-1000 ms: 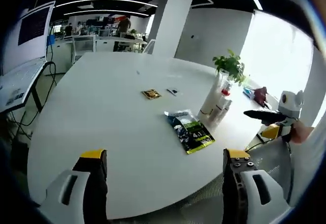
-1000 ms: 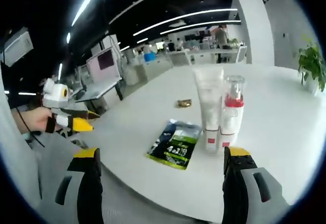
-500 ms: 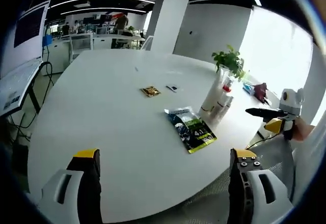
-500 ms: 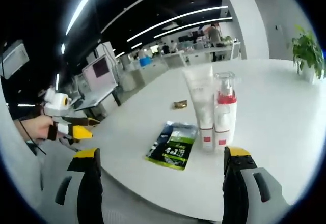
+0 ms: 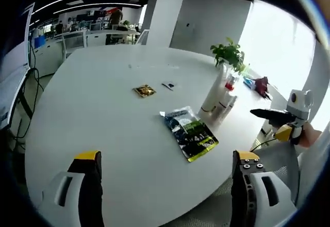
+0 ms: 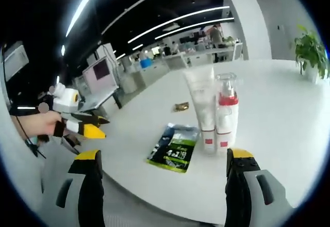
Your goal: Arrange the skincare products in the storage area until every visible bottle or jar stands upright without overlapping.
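A white tube (image 6: 202, 108) and a pump bottle with a red collar (image 6: 227, 112) stand upright side by side, touching or nearly so, on the round white table (image 6: 289, 134). From the left gripper view the tube (image 5: 212, 99) and bottle (image 5: 226, 97) stand right of centre. A green-and-black sachet (image 6: 175, 146) lies flat in front of them, also visible from the other side (image 5: 190, 132). My left gripper (image 5: 165, 185) is open over the table's near edge and holds nothing; it appears as the hand-held gripper (image 6: 78, 124). My right gripper (image 6: 162, 185) is open and holds nothing.
A small gold sachet (image 5: 144, 90) and a small dark item (image 5: 168, 86) lie further in on the table. A potted plant (image 5: 228, 57) stands behind the bottles. The right gripper (image 5: 281, 119) is held off the table's right edge. Desks and monitors (image 6: 103, 69) fill the background.
The left gripper has come nearer the table, and it sits further right in the right gripper view. The tube, bottle and sachets have not moved.
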